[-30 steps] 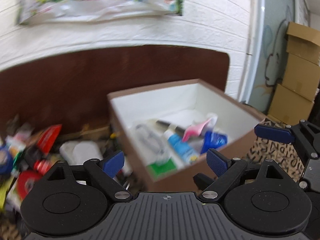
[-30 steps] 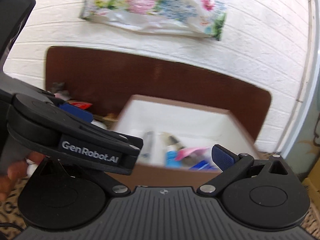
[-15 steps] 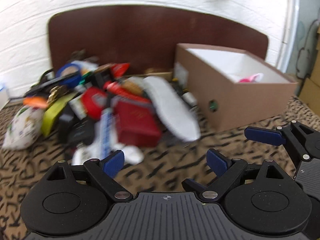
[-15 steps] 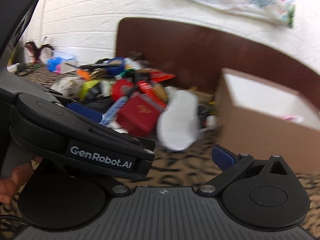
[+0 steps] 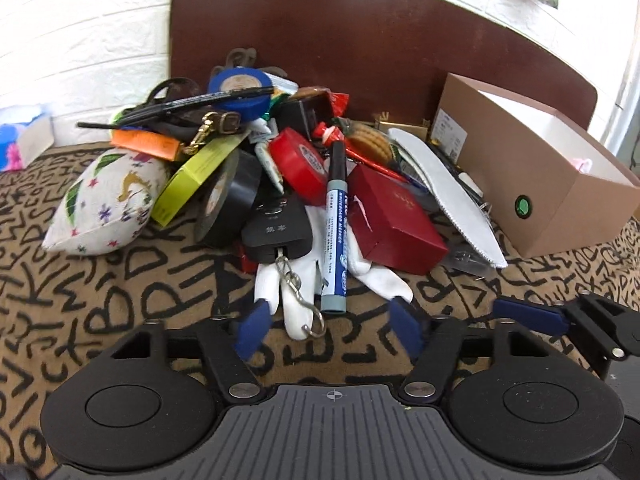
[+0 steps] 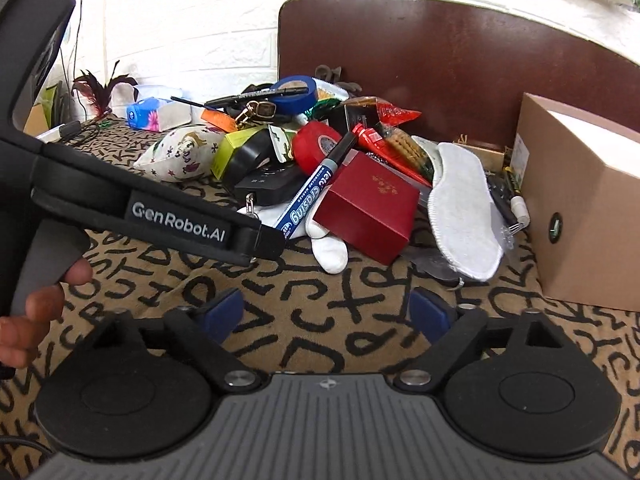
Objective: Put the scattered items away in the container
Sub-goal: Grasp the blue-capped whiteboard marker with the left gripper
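A heap of scattered items lies on the patterned cloth. At its front are a blue whiteboard marker, a black car key with a metal clip, a white glove, a red box and a white insole. The cardboard box stands to the right of the heap. My left gripper hovers at the heap's near edge with its jaws closing. A glove finger and the clip lie between its pads, untouched. My right gripper is over bare cloth, jaws closing on nothing, short of the red box.
Red tape, black tape, a blue roll and a small print pillow fill the heap's left side. A tissue pack sits far left. A brown board backs the heap. A hand holds the left gripper's handle.
Both views swung from the cardboard box leftward and down onto the heap. Both grippers came lower and closer to the cloth, and their jaws narrowed.
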A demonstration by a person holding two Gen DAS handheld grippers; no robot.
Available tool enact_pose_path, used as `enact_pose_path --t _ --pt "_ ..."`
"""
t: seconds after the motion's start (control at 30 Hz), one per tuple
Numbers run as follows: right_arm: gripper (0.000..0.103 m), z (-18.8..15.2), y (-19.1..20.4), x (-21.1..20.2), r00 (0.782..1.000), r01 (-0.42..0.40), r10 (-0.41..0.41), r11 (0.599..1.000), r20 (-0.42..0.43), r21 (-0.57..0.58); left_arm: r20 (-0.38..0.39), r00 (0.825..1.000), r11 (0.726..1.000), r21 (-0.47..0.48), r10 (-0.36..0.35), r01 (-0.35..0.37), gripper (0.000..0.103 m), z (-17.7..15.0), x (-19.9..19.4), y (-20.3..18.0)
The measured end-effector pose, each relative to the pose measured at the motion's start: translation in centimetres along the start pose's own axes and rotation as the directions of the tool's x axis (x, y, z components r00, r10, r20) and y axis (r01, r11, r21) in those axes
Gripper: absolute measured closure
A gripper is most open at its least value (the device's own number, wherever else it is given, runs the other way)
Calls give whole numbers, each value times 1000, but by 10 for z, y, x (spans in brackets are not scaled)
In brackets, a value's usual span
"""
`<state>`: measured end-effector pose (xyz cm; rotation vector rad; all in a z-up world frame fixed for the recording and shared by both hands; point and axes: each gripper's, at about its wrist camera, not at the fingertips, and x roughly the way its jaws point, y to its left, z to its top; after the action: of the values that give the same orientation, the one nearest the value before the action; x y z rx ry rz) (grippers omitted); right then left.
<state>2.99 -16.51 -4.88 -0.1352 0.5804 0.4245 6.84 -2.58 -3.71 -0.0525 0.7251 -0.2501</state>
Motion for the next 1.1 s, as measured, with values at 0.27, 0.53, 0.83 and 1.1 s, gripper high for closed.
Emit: enact_pose_path --t 0.27,0.53,0.83,1.1 --pt "30 15 -10 22 999 43 -43 999 14 -3 1 999 999 29 -38 38 42 14 25 -3" --pt "28 24 -20 47 999 49 -49 999 -8 -3 -38 996 996 -3 -85 85 47 24 47 3" --pt "15 35 -35 71 999 24 -26 998 -29 -63 -66 984 984 -74 -166 161 48 32 54 14" --pt "35 36 -28 71 1000 9 -13 986 -20 -167 -65 985 987 -29 -159 158 51 35 54 6"
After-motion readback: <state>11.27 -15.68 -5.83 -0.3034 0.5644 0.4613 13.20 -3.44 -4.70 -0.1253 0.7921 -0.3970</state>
